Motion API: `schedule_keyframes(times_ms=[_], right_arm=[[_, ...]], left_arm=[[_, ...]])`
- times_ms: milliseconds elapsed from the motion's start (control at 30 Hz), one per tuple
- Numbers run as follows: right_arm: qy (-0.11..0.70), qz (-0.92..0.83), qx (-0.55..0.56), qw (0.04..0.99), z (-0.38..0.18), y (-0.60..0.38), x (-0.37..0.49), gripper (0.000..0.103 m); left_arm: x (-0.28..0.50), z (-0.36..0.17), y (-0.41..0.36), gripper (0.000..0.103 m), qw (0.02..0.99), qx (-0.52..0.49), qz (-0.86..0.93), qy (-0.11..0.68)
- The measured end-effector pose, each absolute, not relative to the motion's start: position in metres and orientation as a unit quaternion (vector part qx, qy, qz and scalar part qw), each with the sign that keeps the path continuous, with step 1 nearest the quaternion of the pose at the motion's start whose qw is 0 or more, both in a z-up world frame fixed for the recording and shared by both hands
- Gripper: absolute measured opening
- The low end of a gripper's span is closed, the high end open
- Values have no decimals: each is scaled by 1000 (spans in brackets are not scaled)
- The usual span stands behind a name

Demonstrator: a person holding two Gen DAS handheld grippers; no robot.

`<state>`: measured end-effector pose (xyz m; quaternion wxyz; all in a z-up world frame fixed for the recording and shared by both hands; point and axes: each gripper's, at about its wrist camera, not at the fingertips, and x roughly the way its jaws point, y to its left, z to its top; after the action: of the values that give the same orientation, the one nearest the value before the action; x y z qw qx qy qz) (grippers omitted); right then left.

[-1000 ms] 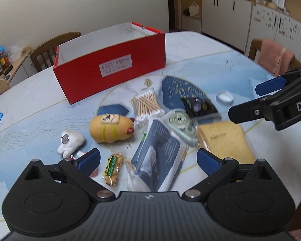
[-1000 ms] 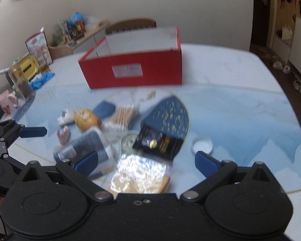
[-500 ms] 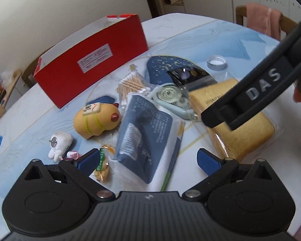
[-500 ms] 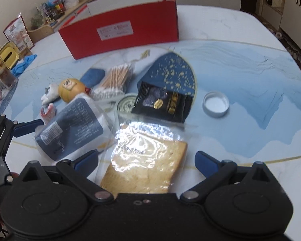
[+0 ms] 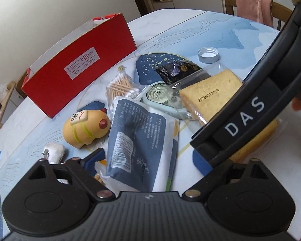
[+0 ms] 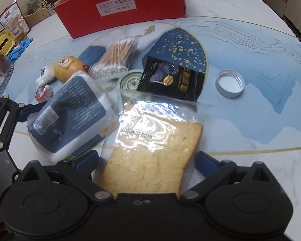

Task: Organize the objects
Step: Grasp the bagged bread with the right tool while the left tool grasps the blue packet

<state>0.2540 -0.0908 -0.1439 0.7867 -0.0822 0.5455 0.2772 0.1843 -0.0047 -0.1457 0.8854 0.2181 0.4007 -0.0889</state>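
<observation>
Both tools gape, left astride the barcoded pouch, right ("DAS") astride date-stamped bread.

Soft, even indoor light; glare gleams off the bread wrapper. Fisheye bends the table edge, and far corners look slightly blurred.

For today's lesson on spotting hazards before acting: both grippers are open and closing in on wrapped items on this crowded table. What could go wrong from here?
1. The right gripper straddles the bagged bread; a hard squeeze could crush the slice, or the slick wrapper could slip out.
2. The left gripper brackets the blue packet, which overlaps the correction tape; lifting may drag it.
3. The two grippers sit close together and might collide.
</observation>
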Motion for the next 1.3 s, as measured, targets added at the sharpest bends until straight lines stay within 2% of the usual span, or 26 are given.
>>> schedule_keyframes(times_ms=[67,133,200,300,400,767,1300], right_arm=[[546,278,-82,786,-143,-91,255,99],[546,283,-83,784,-142,-93,256,96],[546,288,-82,782,-140,-94,256,90],[547,293,-82,780,-137,-98,256,83],[546,294,-78,781,-133,-103,257,79],[529,298,-59,792,-96,-113,263,78],[476,318,-70,817,-27,-76,306,78]], left_arm=[[184,-146,-6,67,886,224,-85,398],[185,-145,-6,62,886,215,-87,402],[187,-146,-5,50,885,210,-87,407],[187,-144,-3,40,885,203,-80,411],[187,-141,1,35,886,187,-75,418],[190,-99,19,33,906,95,-56,409],[237,-29,71,34,926,35,-28,375]])
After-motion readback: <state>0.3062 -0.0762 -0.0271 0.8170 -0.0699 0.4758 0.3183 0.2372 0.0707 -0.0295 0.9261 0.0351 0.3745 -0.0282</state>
